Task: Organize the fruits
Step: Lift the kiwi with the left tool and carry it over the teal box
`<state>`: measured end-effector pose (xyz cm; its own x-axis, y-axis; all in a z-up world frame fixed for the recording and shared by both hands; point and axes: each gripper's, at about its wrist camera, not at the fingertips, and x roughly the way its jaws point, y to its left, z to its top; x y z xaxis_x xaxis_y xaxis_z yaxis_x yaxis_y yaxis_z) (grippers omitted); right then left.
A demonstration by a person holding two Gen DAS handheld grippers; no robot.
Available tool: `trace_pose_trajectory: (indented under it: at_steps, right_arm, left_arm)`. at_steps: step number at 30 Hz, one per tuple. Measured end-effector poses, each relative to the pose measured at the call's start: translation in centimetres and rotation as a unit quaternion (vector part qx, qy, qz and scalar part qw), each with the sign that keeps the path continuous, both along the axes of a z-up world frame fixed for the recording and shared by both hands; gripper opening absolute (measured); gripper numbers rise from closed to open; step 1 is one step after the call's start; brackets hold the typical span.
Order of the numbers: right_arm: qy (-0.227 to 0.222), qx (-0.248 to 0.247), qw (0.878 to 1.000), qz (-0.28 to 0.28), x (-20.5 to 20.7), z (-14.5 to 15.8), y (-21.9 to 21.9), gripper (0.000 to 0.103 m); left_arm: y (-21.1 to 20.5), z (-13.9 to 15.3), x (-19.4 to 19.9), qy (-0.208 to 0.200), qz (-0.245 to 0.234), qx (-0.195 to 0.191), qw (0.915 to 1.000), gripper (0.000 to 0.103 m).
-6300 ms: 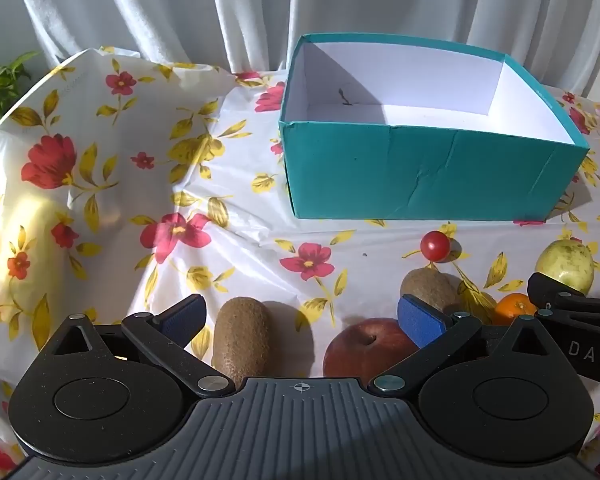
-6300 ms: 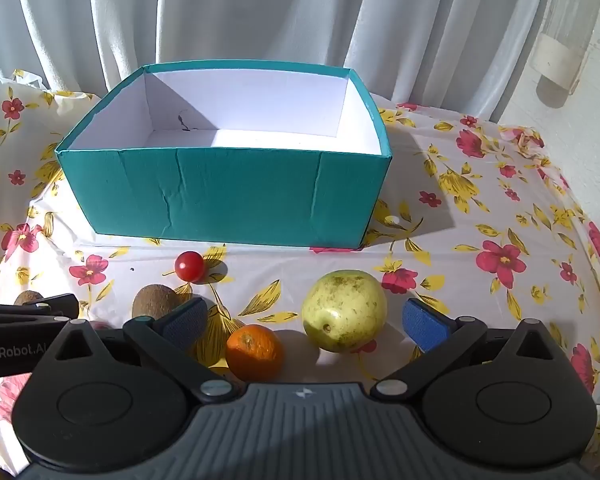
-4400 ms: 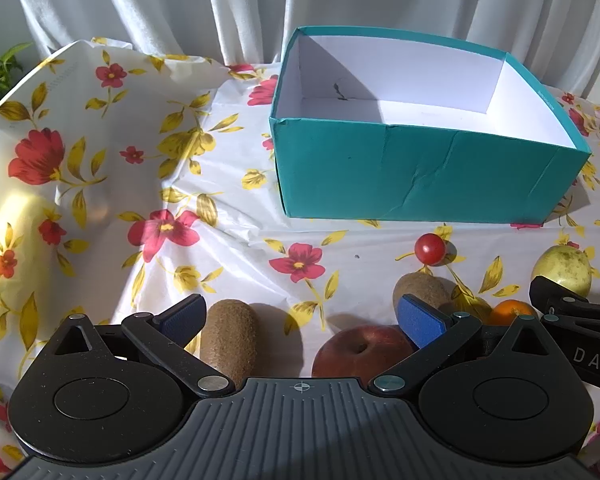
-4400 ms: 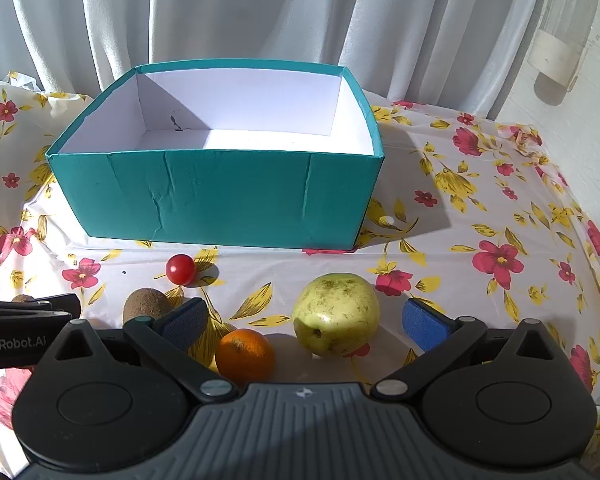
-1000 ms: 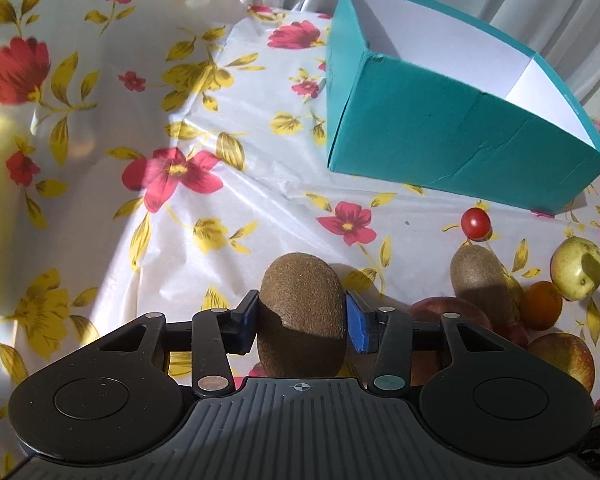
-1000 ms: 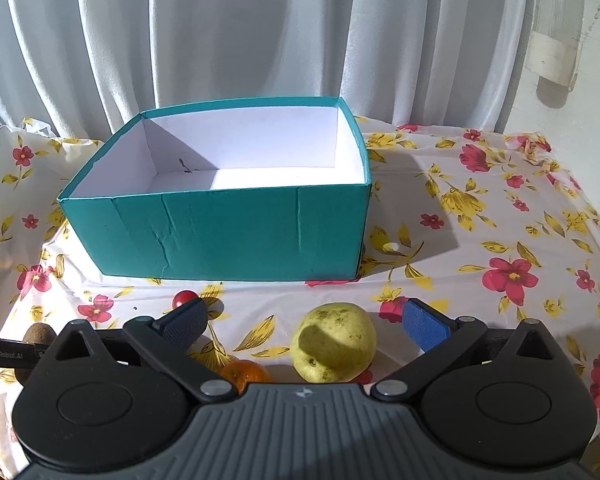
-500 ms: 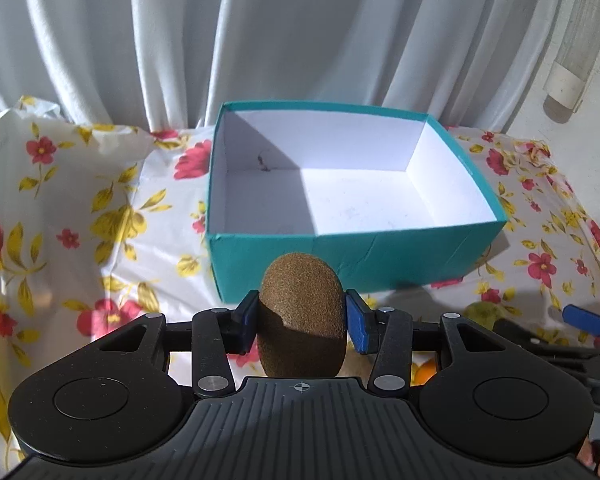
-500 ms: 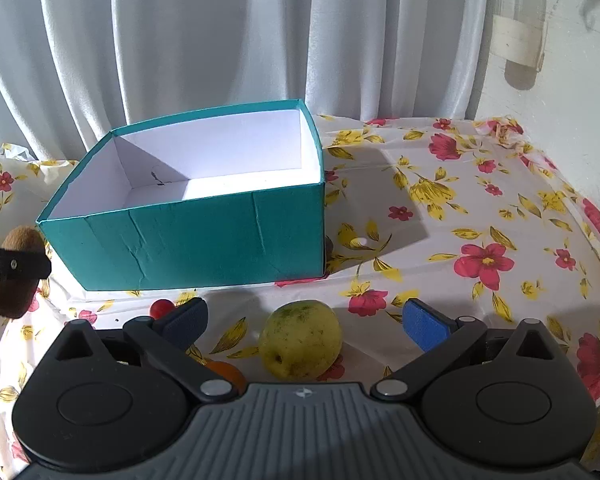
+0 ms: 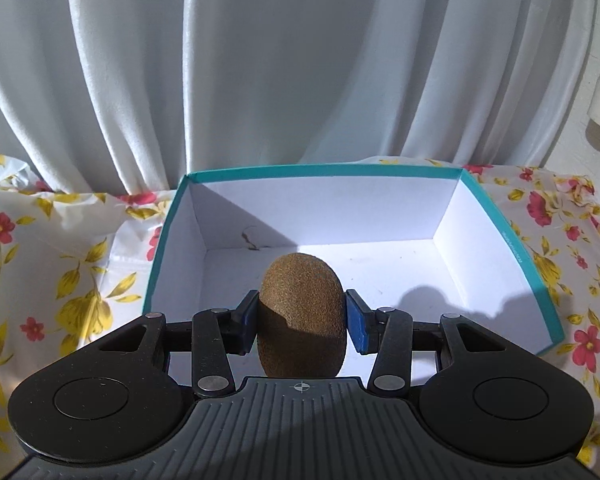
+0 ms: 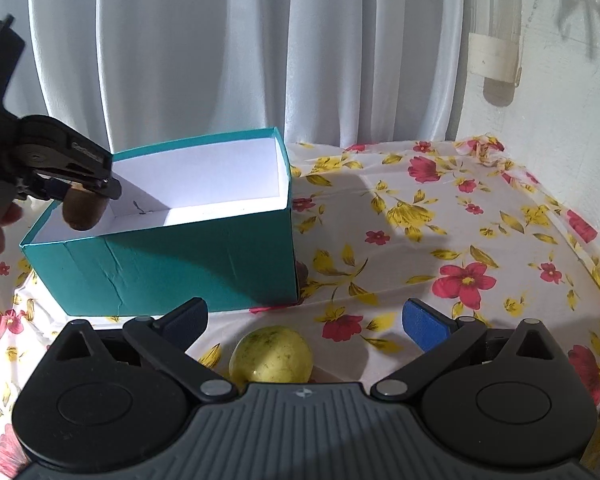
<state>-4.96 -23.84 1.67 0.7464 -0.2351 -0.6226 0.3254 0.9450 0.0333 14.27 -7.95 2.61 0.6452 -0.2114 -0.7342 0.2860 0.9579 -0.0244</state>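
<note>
My left gripper (image 9: 302,320) is shut on a brown kiwi (image 9: 302,312) and holds it above the near edge of the open teal box (image 9: 512,236), whose white inside is empty. In the right wrist view the kiwi (image 10: 80,210) hangs from the left gripper (image 10: 82,192) over the box's (image 10: 180,264) left end. My right gripper (image 10: 304,320) is open and empty, hovering over a yellow-green apple (image 10: 272,354) on the table in front of the box.
A floral tablecloth (image 10: 440,240) covers the table. White curtains (image 9: 300,60) hang close behind the box. A wall with a white pipe (image 10: 496,60) is at the right. The other fruits are out of view.
My left gripper has carried the kiwi up and forward, from in front of the box to over its opening. My right gripper has risen and shifted right above the apple.
</note>
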Motion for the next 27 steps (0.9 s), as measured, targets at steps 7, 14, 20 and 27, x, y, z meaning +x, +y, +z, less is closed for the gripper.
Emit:
trace_pose_trajectory:
  at_steps: [7, 14, 20, 27]
  right_arm:
    - [-0.002, 0.004, 1.0, 0.004, -0.2, -0.4, -0.5, 0.103]
    - [0.014, 0.016, 1.0, -0.013, -0.1, -0.7, -0.9, 0.103]
    - [0.038, 0.016, 0.999, -0.019, 0.4, -1.2, -0.9, 0.103]
    - [0.059, 0.02, 0.998, -0.013, 1.2, -2.0, -0.7, 0.103]
  left_arm:
    - [-1.1, -3.0, 2.0, 0.034, -0.001, 0.013, 0.9993, 0.049]
    - [-1.5, -5.0, 3.2, 0.058, 0.003, 0.031, 0.9978, 0.049]
    - [-1.8, -5.9, 3.8, 0.075, 0.006, 0.04, 0.9964, 0.049]
    - [-1.6, -6.5, 4.3, 0.091, 0.009, 0.039, 0.9951, 0.051]
